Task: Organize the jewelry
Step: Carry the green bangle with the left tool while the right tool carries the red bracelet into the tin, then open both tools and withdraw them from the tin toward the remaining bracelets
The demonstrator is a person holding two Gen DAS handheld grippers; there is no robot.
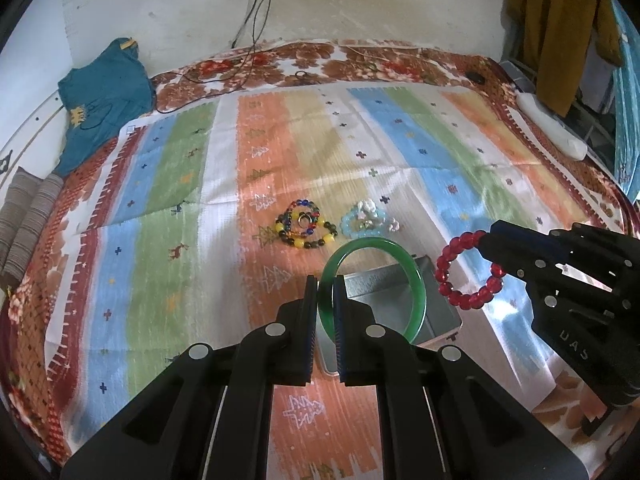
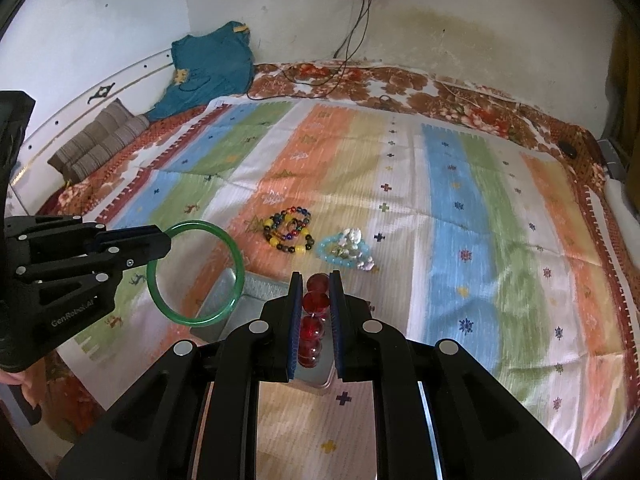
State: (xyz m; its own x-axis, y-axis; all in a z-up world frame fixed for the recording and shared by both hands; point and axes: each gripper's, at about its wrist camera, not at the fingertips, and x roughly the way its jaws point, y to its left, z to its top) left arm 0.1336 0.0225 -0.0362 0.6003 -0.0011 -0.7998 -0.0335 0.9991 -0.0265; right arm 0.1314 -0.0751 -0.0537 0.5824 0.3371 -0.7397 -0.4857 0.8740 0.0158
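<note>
From the left wrist camera, the left tool (image 1: 326, 280) grips a smooth, translucent green glass-like bangle (image 1: 374, 286) by its left rim, its narrow jaws pinched on the band with the blue pads on either side. The ring stands almost upright in front of the tool, held above a shallow grey metal tray (image 1: 400, 296) that lies on the striped, multicoloured cloth (image 1: 256, 148) covering the bed. To the right, the right tool (image 1: 486, 240) clamps a bracelet of faceted red beads (image 1: 468, 272) at its upper edge; the loop hangs open below and left of the tips, near the tray's right side but apart from the bangle. Farther back on the cloth lie a heap of mixed yellow, dark and coloured bead strings (image 1: 306, 226) and, just beside it, a pale blue bead bracelet with white charms (image 1: 368, 218).

From the right wrist camera, the red beads (image 2: 314, 322) run in a line between the blue pads of the right tool (image 2: 316, 280), which is closed tight on them, directly over the near end of the tray (image 2: 256, 288). The left tool (image 2: 166, 240) enters from the left, pinching the green bangle (image 2: 196, 272) at its upper left rim; the ring hangs tilted over the tray's left edge. The mixed bead heap (image 2: 290, 230) and the pale blue bracelet (image 2: 346, 250) rest on the cloth (image 2: 460, 208) beyond the tray, well clear of both tools.
</note>
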